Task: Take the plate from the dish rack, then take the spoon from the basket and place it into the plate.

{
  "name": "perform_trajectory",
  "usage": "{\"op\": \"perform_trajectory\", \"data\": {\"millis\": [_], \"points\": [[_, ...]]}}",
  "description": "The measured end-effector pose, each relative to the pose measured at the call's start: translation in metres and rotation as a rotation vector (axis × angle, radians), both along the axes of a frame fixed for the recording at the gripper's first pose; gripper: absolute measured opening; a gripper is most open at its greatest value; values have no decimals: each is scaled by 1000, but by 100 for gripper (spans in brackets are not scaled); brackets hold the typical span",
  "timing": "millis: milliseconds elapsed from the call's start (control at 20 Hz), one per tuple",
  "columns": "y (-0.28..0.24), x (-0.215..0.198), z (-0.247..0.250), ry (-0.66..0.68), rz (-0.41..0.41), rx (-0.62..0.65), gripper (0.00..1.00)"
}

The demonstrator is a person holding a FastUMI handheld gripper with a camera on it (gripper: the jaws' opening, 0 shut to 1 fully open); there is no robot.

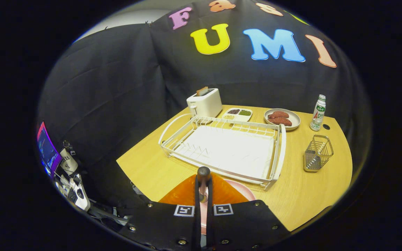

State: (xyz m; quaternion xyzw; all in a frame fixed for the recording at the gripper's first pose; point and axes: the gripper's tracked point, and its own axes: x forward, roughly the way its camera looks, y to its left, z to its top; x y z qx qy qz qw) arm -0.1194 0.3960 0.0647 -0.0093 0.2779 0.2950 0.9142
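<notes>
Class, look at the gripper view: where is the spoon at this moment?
In the gripper view the spoon is clamped between the gripper fingers, handle end sticking up, over the pink plate just in front of the white dish rack, well left of the wire basket.

The pink plate (pixel 240 191) is largely hidden behind the tongs (pixel 203 195) and their mount, with just a curved edge seen beside the dish rack (pixel 222 150). The spoon (pixel 203 181) is held upright between the closed fingers, its bowl concealed below. What lies in the wire basket (pixel 318 153) cannot be made out. The near edge of the tabletop (pixel 312 195) is cut off. The contents of the divided tray (pixel 237 114) are too small to be identified.
</notes>
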Motion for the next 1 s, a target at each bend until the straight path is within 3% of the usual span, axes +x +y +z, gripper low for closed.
{"op": "perform_trajectory", "data": {"millis": [600,850,950,1000], "points": [[18,-16,-31,1,-1,-24,6],[3,-17,-20,-5,-8,-4,13],[-4,-11,-16,-20,-14,-3,24],[-7,-10,-14,-20,-18,1,24]]}}
